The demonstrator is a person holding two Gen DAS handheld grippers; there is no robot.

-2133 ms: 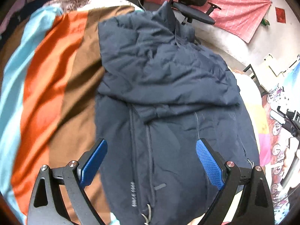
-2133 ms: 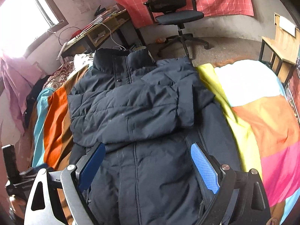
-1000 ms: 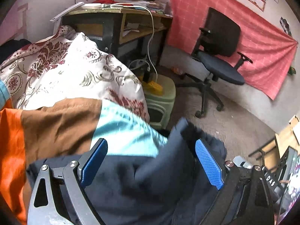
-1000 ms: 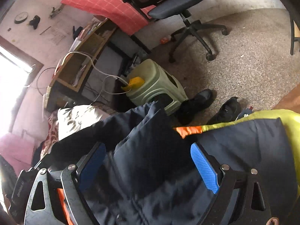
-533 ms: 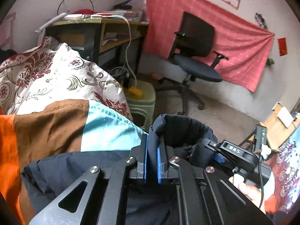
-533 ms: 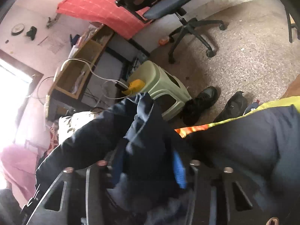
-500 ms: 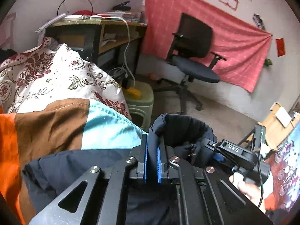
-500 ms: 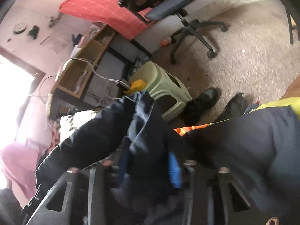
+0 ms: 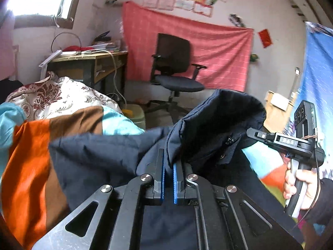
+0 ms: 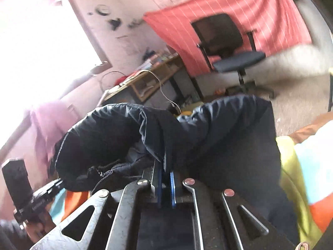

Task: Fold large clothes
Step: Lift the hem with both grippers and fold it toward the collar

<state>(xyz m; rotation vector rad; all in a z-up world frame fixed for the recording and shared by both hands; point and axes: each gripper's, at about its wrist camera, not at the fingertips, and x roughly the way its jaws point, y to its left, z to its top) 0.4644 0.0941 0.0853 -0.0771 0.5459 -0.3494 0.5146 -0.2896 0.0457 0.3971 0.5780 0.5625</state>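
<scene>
At lower centre, both tongs, left tongs (image 9: 168, 179) and right tongs (image 10: 165, 184), pinch the jacket (image 9: 100, 156) collar end; the next move is probably carrying it toward the hem.

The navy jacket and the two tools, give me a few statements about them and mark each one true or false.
1. The left tool is shut on the navy jacket. True.
2. The right tool is open and holds nothing. False: its blue pads are pressed together on a fold of the jacket.
3. The jacket lies flat and spread out on the bed. False: its top edge is lifted, bunched above both tools.
4. A black office chair stands in front of a red cloth on the wall. True.
5. The bedcover beside the jacket is plain white. False: it shows orange, brown and light blue blocks.
</scene>
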